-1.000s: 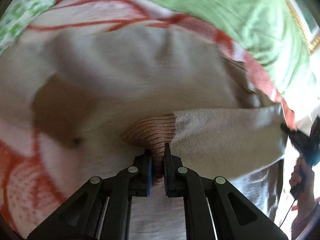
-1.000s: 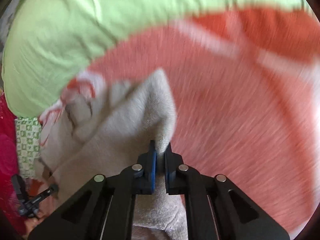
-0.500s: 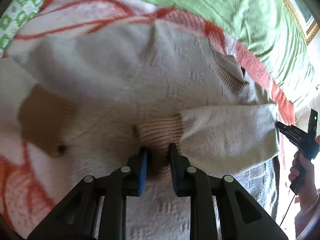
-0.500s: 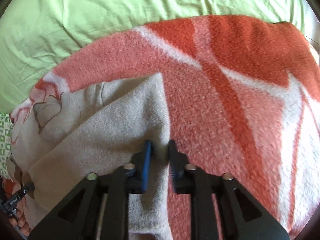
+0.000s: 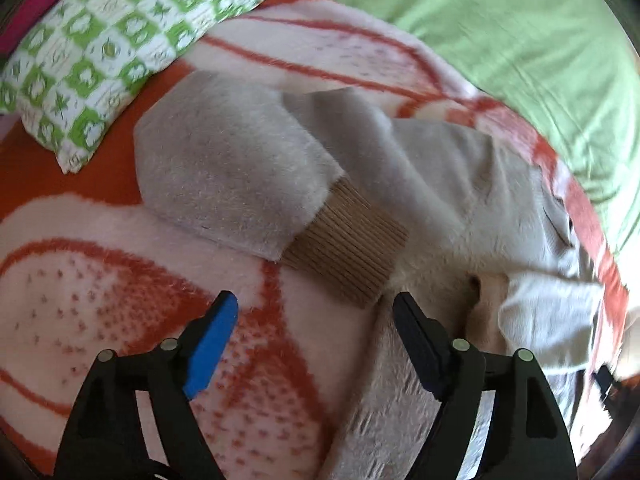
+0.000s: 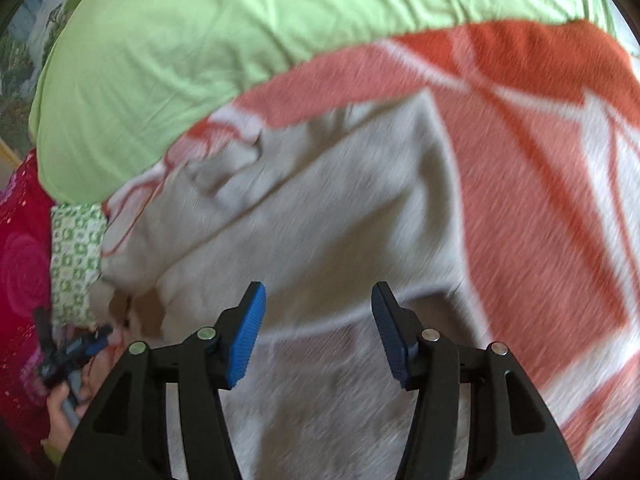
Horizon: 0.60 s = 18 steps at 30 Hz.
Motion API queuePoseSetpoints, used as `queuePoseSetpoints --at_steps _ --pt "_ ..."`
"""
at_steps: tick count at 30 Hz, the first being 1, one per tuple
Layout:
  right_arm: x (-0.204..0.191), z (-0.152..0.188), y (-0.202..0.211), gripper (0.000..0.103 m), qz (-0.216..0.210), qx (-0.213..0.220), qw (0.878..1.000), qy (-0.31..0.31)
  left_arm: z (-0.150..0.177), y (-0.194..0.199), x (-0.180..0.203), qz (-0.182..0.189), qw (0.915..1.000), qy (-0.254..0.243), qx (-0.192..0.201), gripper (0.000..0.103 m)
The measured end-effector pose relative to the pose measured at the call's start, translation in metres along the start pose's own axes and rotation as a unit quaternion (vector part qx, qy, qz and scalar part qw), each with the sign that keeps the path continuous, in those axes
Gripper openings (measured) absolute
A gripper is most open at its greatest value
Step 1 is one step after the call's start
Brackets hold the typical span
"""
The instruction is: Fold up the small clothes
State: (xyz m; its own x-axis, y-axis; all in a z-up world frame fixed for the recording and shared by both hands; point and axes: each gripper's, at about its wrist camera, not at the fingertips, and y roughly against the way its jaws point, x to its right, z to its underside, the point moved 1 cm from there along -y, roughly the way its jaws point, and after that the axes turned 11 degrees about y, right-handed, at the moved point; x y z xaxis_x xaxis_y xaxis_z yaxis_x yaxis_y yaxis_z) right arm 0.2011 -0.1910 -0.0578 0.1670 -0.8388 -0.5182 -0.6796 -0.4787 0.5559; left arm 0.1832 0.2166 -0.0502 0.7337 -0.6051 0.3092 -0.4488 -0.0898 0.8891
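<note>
Sleeves are down: both my left hand-held gripper [image 5: 314, 312] and right hand-held gripper [image 6: 318, 304] are opening, empty, having let go of the grey sweater [image 5: 420, 168], now folded inward on the bed's orange blanket [image 5: 80, 280].

An orange-and-white blanket [image 5: 100, 288] covers a bed with a green sheet [image 5: 500, 32] and a green-checked pillow [image 5: 100, 52].

left gripper [image 5: 314, 314] jaws opening, off sleeve cuff [image 5: 348, 240], right gripper [image 6: 318, 314] likewise
</note>
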Motion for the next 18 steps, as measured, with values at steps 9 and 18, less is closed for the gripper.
queuePoseSetpoints --at_steps 9,18 --pt "-0.021 0.023 -0.003 0.056 -0.008 -0.031 0.999 0.014 -0.013 -0.041 0.002 0.050 0.9933 0.095 -0.044 0.024" --pt "-0.016 0.030 -0.001 0.056 0.002 -0.032 0.999 0.017 0.009 0.028 0.059 0.119 0.9925 0.024 0.017 0.010"
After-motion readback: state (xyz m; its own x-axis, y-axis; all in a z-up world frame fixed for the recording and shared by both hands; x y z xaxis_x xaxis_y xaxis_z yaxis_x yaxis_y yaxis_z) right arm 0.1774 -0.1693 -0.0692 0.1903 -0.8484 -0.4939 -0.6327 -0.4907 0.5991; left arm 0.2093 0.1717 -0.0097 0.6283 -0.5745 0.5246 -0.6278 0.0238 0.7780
